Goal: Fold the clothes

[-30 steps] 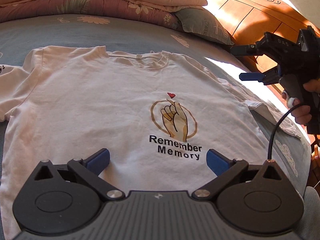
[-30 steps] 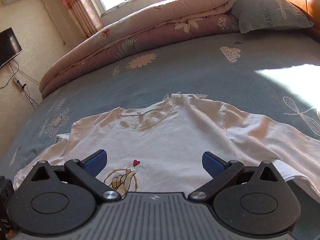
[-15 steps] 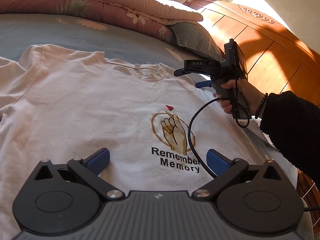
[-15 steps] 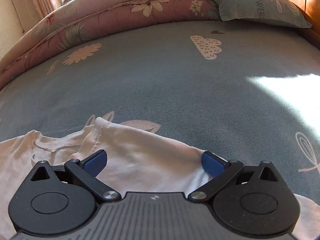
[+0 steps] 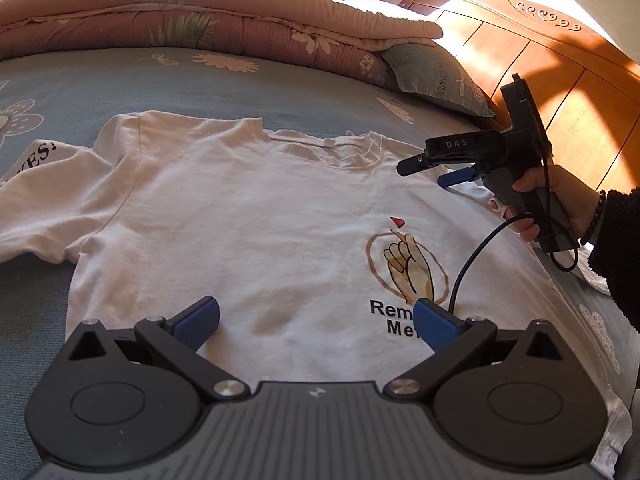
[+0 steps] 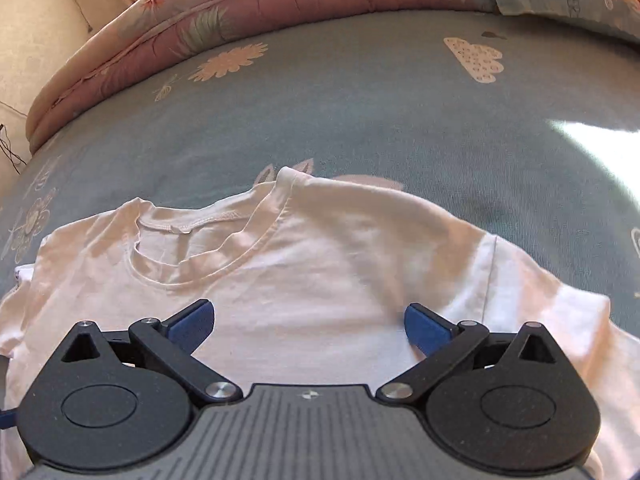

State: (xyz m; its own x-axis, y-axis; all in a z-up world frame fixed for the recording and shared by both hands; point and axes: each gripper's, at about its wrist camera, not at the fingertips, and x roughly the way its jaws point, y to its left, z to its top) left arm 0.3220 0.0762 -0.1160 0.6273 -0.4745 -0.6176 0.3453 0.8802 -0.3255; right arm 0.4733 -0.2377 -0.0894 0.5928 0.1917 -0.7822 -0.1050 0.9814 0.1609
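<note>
A white T-shirt (image 5: 256, 216) with a hand print and black lettering lies flat, front up, on the blue bedsheet (image 5: 120, 80). My left gripper (image 5: 316, 322) hovers open over the shirt's lower middle, nothing between its blue pads. A hand holds my right gripper (image 5: 432, 172) open just above the shirt's right shoulder beside the collar (image 5: 328, 146). In the right wrist view the right gripper (image 6: 308, 322) is open over the shoulder area of the T-shirt (image 6: 320, 264), with the collar (image 6: 192, 248) to its left and the sleeve (image 6: 560, 320) to its right.
A rolled pink floral quilt (image 5: 200, 28) and a grey-green pillow (image 5: 436, 76) lie along the far side of the bed. A wooden headboard (image 5: 560, 80) stands at the right. Another white garment with black letters (image 5: 32, 160) lies at the left edge.
The left gripper has swung left, so the print now sits to its right. The right gripper has shifted along the shoulder toward the collar, which is now in its view.
</note>
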